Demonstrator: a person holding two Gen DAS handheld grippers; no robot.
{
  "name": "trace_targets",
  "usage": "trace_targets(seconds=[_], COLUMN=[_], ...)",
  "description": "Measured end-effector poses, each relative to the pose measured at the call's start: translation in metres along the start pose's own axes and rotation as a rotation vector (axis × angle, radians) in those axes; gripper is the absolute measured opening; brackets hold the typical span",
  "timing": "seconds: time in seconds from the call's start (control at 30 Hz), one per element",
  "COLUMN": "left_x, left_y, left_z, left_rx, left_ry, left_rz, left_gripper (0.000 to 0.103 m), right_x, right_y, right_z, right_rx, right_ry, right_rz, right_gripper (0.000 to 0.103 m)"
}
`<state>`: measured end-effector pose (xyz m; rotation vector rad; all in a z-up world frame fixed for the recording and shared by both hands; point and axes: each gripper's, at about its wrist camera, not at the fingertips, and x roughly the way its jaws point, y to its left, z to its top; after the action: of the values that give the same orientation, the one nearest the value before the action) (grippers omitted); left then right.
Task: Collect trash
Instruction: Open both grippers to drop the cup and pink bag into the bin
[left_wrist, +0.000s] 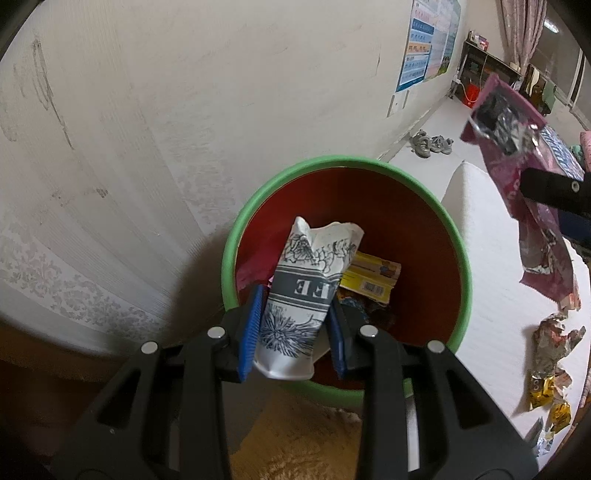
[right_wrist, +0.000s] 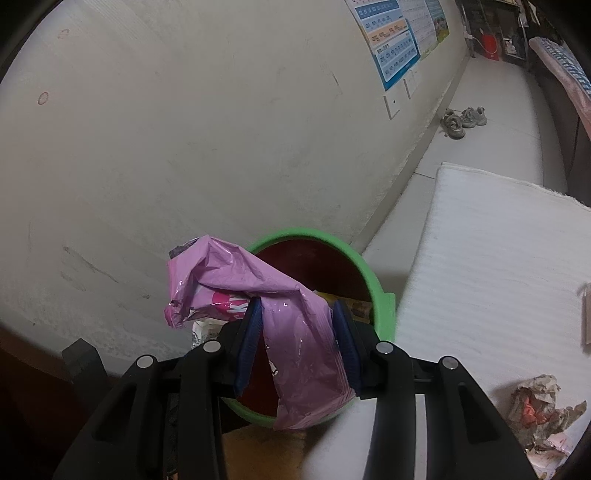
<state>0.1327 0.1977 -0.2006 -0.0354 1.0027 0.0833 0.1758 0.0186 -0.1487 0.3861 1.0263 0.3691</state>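
The left tool (left_wrist: 293, 332) is closed on a crumpled white paper cup (left_wrist: 308, 288) printed with grey flowers and a grey band, its blue pads (left_wrist: 251, 332) pressing the cup's sides, and it holds the cup over the mouth of a bin (left_wrist: 258, 206) with a green rim and red inside. Down in the bin lie a yellow carton (left_wrist: 371, 280) with a barcode and some darker wrappers — the cup's upper end hangs above them, and whether it touches them cannot be told. The right tool (right_wrist: 297, 332) grips a creased pink plastic bag (right_wrist: 258, 284) between its pads, the bag bulging up and to the left over the near edge of the same bin (right_wrist: 354, 262); from the left wrist view this bag (left_wrist: 524, 173) hangs in the air to the right of the bin, silver lining showing at its torn top. The bin stands against a pale scuffed wall (left_wrist: 147, 129), just beside a white ribbed mat (right_wrist: 480, 258). On the mat lie more crumpled wrappers (left_wrist: 554, 343) and small gold packets (left_wrist: 543, 391). Farther along the wall — a pair of grey shoes (right_wrist: 463, 118) on the floor and blue posters (right_wrist: 391, 48) above.
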Motion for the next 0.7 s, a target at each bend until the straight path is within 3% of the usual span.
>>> trace_targets(seconds=[0.6,0.67,0.7], left_x=[0.011,0.01,0.01], left_y=[-0.001,-0.002,-0.002], left_z=[0.007,0.008,0.009], left_rx=[0.015,0.012,0.008], left_ry=[0.029,0.027,0.023], left_rz=[0.014,0.025,0.026], left_gripper=[0.032,0.045,0.061], right_x=[0.015,0.017,0.018], right_y=[0.003,0.004,0.004], right_z=[0.007,0.007,0.007], right_rx=[0.003,0.005,0.011], right_ry=[0.017,0.018,0.016], right_rz=[0.016,0.022,0.027], right_gripper=[0.041,0.045,0.055])
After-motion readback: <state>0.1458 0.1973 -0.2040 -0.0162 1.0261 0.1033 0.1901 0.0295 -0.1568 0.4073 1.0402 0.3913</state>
